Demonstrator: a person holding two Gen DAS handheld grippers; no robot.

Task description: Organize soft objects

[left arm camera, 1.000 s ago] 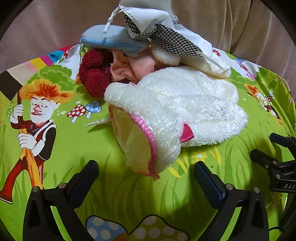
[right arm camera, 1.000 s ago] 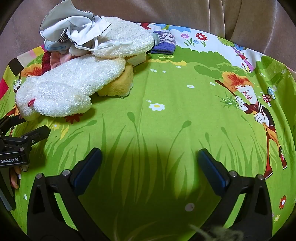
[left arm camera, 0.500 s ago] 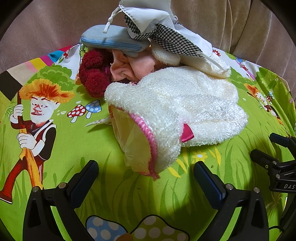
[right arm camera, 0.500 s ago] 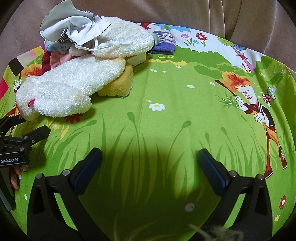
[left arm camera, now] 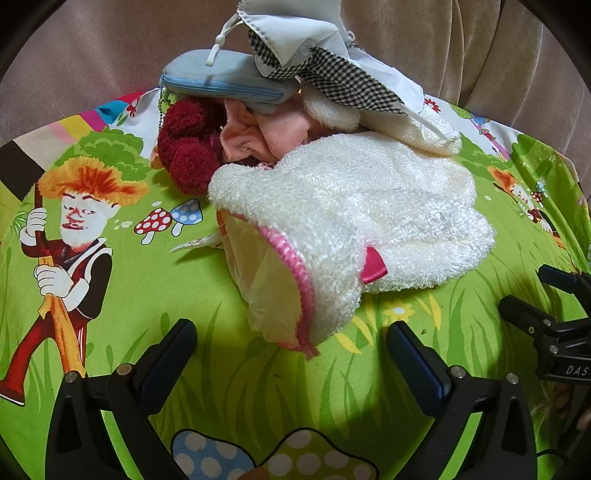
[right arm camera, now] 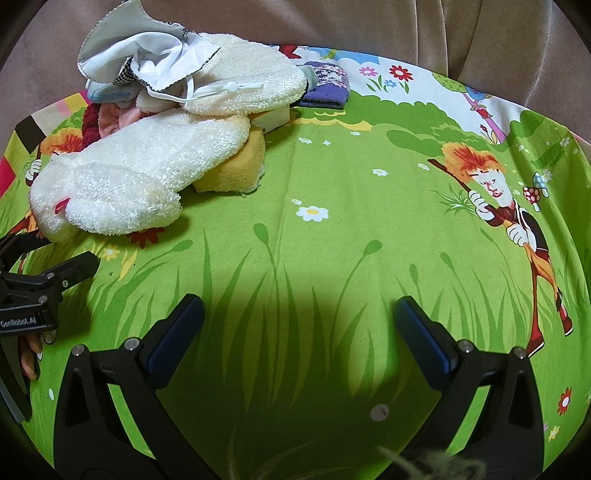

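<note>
**pile_watcher:** Both grippers are empty. The left hand-held gripper (left arm camera: 291, 345) has its jaws spread wide, with the pink-trimmed cuff of the white fluffy mitt (left arm camera: 351, 221) lying just ahead of them. The right hand-held gripper (right arm camera: 299, 321) is equally wide, over bare green cartoon cloth (right arm camera: 332, 221) near the front edge. All the soft stuff is heaped at the far left corner of the cloth, against the beige upholstery (right arm camera: 406, 33).

**sock_drawer:** What's in the heap?

**pile_watcher:** Dark red pompoms (left arm camera: 188, 155), a pink cloth (left arm camera: 266, 136) and a blue zip pouch (left arm camera: 225, 81), with a white drawstring bag (left arm camera: 306, 40) on top. From the right side you also see a second fluffy mitt (right arm camera: 251, 74), a yellow sponge (right arm camera: 236, 166) tucked under the first one, and a purple knit thing (right arm camera: 328, 86) at the back.

**sock_drawer:** So what goes wrong?

**pile_watcher:** My guess is pinching only the thin plastic lining at the cuff, so the mitt slides out. Also its far end lies against the pile, so a careless pull could drag the bag's cord along or topple the pouch.
</note>
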